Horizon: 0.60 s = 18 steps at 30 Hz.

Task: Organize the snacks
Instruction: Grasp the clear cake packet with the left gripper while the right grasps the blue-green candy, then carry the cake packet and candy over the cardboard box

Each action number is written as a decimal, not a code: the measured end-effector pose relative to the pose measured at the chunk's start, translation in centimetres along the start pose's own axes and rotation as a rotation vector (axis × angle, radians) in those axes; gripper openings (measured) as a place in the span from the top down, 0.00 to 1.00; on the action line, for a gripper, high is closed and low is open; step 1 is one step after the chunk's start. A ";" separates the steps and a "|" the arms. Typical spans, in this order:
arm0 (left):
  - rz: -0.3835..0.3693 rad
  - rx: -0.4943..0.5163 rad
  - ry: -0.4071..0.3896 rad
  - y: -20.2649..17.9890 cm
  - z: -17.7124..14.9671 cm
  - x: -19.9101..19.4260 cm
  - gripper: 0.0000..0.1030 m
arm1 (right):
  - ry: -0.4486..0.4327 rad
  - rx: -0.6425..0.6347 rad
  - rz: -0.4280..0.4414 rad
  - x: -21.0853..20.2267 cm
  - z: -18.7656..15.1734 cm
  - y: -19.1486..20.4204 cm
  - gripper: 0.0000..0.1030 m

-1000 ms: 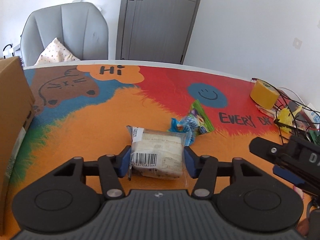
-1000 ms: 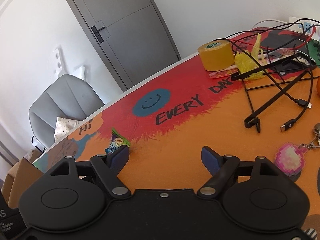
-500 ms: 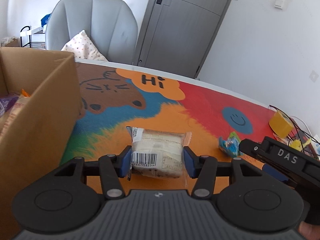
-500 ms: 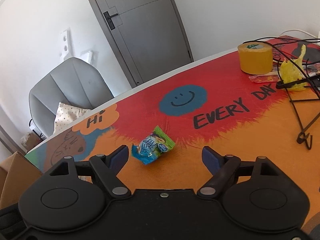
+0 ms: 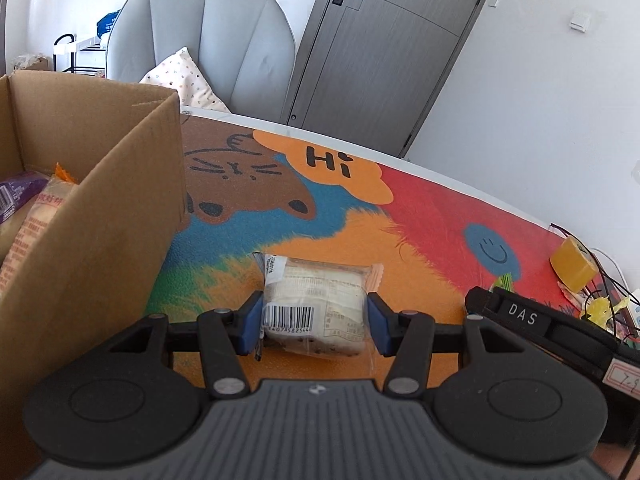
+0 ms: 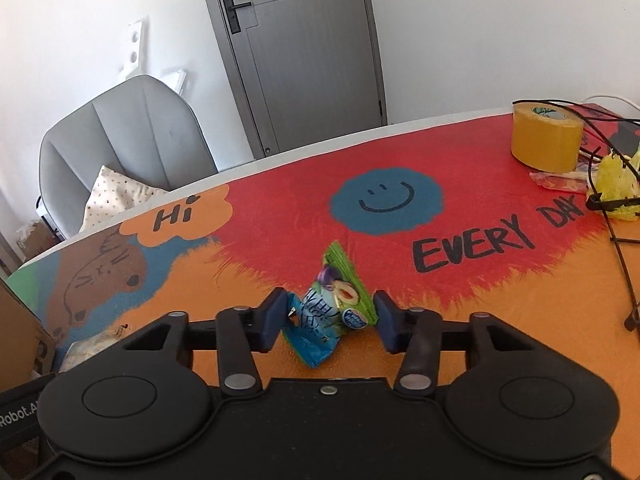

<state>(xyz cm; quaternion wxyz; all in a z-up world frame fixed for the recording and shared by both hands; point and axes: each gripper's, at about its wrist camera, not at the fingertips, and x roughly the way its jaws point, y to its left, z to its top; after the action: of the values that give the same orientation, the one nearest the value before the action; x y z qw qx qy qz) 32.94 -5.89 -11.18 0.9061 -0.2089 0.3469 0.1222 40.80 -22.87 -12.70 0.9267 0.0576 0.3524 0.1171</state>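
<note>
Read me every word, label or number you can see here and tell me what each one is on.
"Hi": orange cloud on the table mat.
"EVERY DAY": the mat, last letter behind cables.
"DAS": right gripper's body.
"Robot.A", cut off: left gripper's body.
Barcode digits, roughly "407582544": clear wrapped cake between the left gripper's fingers.
Blue-green snack packet, purple packet in the cardboard box, tape roll: print unreadable.

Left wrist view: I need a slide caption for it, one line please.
Left gripper shut on a clear-wrapped snack cake, held beside an open cardboard box that already holds snacks.
</note>
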 end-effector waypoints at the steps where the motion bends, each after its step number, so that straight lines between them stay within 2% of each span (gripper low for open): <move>1: -0.004 0.002 0.001 0.0 -0.1 -0.1 0.49 | 0.006 0.013 0.016 -0.2 -0.1 -0.1 0.59; 2: -0.006 0.003 0.002 0.0 -0.1 -0.2 0.49 | 0.009 0.021 0.023 -0.5 -0.2 -0.3 0.63; 7: -0.022 0.003 -0.003 0.1 -0.7 -1.5 0.49 | 0.003 0.051 0.033 -2.6 -1.9 -0.8 0.67; 18: -0.078 0.054 -0.036 0.1 -2.1 -6.2 0.49 | -0.080 0.134 0.054 -9.1 -5.2 -0.4 0.69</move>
<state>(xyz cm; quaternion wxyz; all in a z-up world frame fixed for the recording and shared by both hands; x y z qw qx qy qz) 27.17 -7.24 -8.47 0.9216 -0.1957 0.3251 0.0810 30.81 -25.44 -10.85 0.9306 0.1338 0.3204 0.1157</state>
